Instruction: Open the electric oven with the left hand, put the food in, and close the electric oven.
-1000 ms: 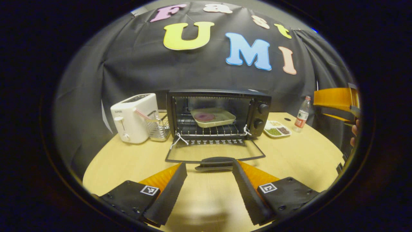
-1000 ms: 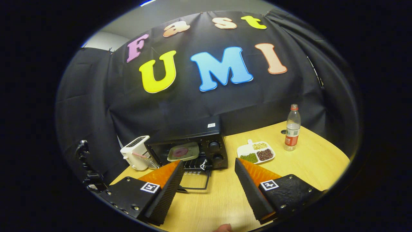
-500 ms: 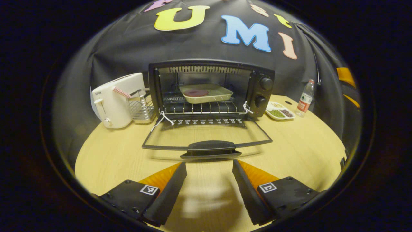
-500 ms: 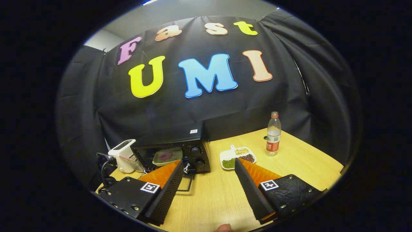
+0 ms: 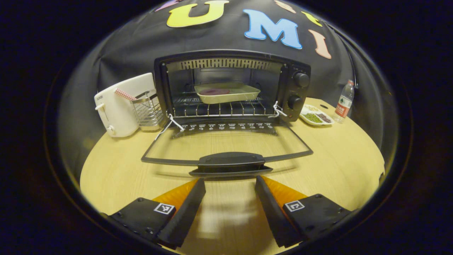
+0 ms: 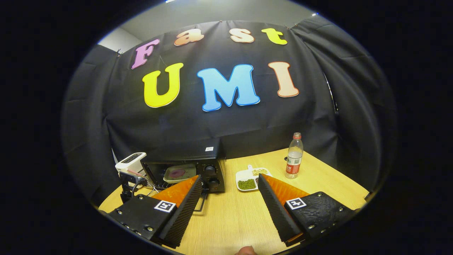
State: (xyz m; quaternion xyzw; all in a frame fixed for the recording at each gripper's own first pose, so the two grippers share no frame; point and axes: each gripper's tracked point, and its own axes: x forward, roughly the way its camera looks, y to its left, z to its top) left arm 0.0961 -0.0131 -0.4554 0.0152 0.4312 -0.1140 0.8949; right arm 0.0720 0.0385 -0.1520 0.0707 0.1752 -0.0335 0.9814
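Left gripper view: the black electric oven (image 5: pixel 231 86) stands at the back of the light wooden table (image 5: pixel 336 166), its glass door (image 5: pixel 226 147) folded down flat toward the camera. The door's black handle (image 5: pixel 230 164) lies just beyond the left gripper (image 5: pixel 230 184), whose fingers are spread wide with nothing between them and stand apart from the handle. Inside the oven, a shallow cream baking tray (image 5: pixel 226 92) carrying a flat round reddish piece of food (image 5: pixel 214 91) rests on the wire rack (image 5: pixel 221 109). To the left of the oven stand a white toaster (image 5: pixel 118 106) and, between toaster and oven, a small wire basket (image 5: pixel 148 111). To the right of the oven lie a white divided dish of green and dark beans (image 5: pixel 315 117) and, beyond it, a clear plastic bottle with a red label (image 5: pixel 344 102).

Right gripper view: the right gripper (image 6: pixel 229 193) is held above the table (image 6: pixel 318 177), in front of and to the right of the oven (image 6: pixel 185 170), fingers wide apart and empty. The tray with the food (image 6: pixel 178 173) shows inside the open oven; the dish of beans (image 6: pixel 249 179) and the bottle (image 6: pixel 293 156) lie to the oven's right.
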